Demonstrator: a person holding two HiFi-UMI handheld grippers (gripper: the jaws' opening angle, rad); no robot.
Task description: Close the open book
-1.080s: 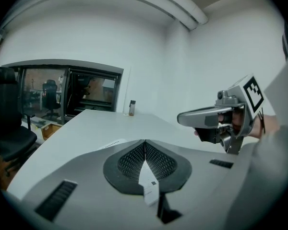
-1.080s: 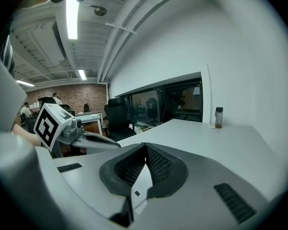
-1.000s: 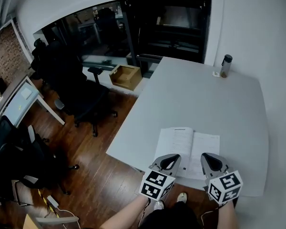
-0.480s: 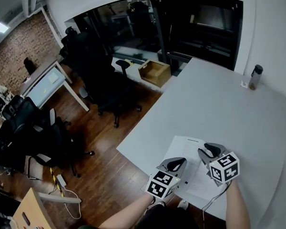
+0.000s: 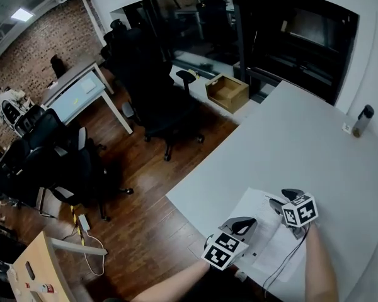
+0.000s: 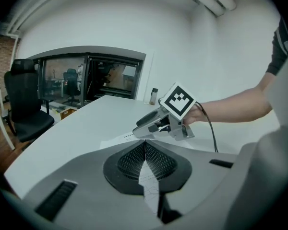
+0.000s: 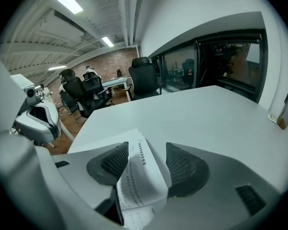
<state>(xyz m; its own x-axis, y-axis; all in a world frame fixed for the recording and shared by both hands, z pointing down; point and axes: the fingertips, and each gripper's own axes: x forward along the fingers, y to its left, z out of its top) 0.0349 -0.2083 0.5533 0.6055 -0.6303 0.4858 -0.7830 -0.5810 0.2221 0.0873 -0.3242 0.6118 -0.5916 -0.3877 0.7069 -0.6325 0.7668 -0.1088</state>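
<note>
Spreading wide, the right gripper (image 7: 147,147) has just been opening its jaws, and its own view shows a lifted, curling printed page of the open white paperback book (image 5: 257,201) standing between the two ribbed black pads; the left pad lies right against the page's edge, the other stands clear of it. From the head view this detail is lost: only the grey body and the marker cube show, set over the far right part of the book.

The left gripper (image 6: 145,144) has its jaws closed, tips meeting, and a wedge of printed paper shows through the gap below them. Whether any paper is caught at the tips I cannot tell. Its view looks across the book at the right gripper, held by a bare forearm coming in from the right.

The book lies flat and open at the near corner of the pale grey table (image 5: 302,143). Only the head view takes in the dark wooden floor (image 5: 151,187), the black office chairs (image 5: 154,96) and the open cardboard box (image 5: 227,92). A dark-capped bottle (image 5: 363,119) stands at the table's far edge.
</note>
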